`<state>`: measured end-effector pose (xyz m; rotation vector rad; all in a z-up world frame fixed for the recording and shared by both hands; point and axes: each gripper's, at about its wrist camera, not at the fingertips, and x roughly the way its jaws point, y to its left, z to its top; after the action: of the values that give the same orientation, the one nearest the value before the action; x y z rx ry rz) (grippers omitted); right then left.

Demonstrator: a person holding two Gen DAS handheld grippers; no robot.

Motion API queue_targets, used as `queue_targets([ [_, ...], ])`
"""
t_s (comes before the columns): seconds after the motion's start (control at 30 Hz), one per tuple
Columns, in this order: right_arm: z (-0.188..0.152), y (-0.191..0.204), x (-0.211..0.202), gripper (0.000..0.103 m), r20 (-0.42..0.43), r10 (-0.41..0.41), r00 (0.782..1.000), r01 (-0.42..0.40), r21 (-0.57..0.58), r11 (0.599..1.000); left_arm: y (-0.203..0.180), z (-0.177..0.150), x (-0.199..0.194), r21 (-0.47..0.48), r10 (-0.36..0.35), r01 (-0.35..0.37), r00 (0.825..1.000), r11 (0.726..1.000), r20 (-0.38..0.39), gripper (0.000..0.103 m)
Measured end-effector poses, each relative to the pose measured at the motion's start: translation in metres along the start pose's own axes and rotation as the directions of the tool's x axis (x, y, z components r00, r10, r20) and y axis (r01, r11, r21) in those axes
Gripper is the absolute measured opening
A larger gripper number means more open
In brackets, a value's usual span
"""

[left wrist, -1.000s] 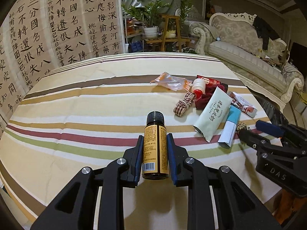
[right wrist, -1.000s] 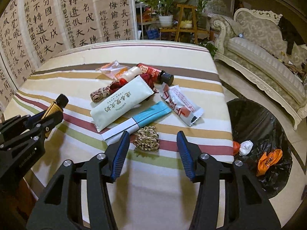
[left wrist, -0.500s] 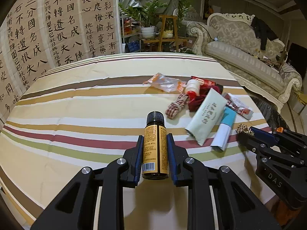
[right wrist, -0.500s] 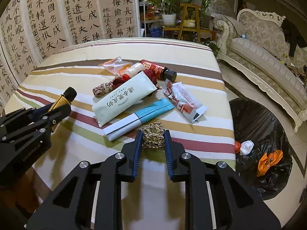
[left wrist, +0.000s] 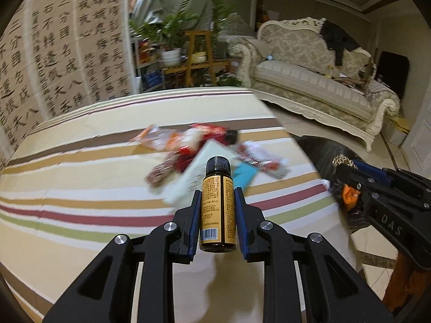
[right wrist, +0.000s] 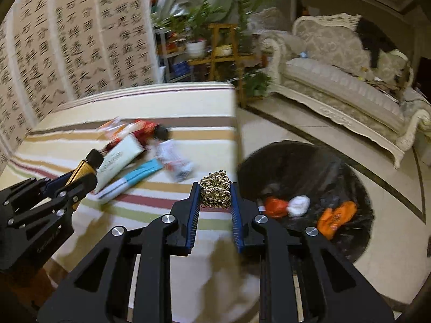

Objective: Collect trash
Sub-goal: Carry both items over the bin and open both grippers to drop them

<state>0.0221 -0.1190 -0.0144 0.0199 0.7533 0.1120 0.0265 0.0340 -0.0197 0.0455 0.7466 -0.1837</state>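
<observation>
The black bin bag [right wrist: 304, 167] stands open on the floor just off the right edge of the striped surface [right wrist: 80, 140], with an orange wrapper [right wrist: 335, 215] and a red-and-white wad [right wrist: 285, 206] already lying in it. On the surface a blurred heap of litter waits: a pale green pouch [right wrist: 118, 158], a blue-and-white packet [right wrist: 132, 180], a red bottle [right wrist: 146, 130] and some clear wrappers.

The step in hand looks like carrying two pieces across to the bag. To do it well, each load should be brought fully over the dark opening, clear of the surface's edge, before the pads let go; a release at the rim would drop the piece on the tiles. The bottle is heavy and smooth, so it is best lowered into the bag, not tossed.

The left gripper [left wrist: 217, 210] is clamped on a small brown bottle [left wrist: 217, 202] with a yellow label and black cap, held upright between its blue pads, above the surface and to the left of the bag.

The right gripper [right wrist: 215, 196] is closed on a small gold tangled scrap [right wrist: 215, 191], pinched at its fingertips. It sits at the surface's right edge, with the bag's mouth just beyond and to the right.
</observation>
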Motion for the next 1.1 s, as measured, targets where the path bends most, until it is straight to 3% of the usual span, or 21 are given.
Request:
queue_targets([
  [0.17,-0.001,-0.036,-0.005,0.022,0.027,-0.083,0.996,0.081,0.043,0.996,-0.030,0.011,0.008,0.033,-0.041,0.041,0.999,0.999,0.008,0.025],
  [0.47,-0.003,-0.078,0.000,0.022,0.054,-0.153,0.987,0.148,0.088,0.985,-0.078,0.028,0.029,0.099,-0.074,0.072,0.997,0.992,0.014,0.025],
  [1.1,-0.003,-0.138,0.036,0.022,0.018,-0.187,0.982,0.180,0.185,0.966,-0.134,0.052,0.079,0.185,-0.073,0.077,0.997,0.980,-0.032,0.025],
])
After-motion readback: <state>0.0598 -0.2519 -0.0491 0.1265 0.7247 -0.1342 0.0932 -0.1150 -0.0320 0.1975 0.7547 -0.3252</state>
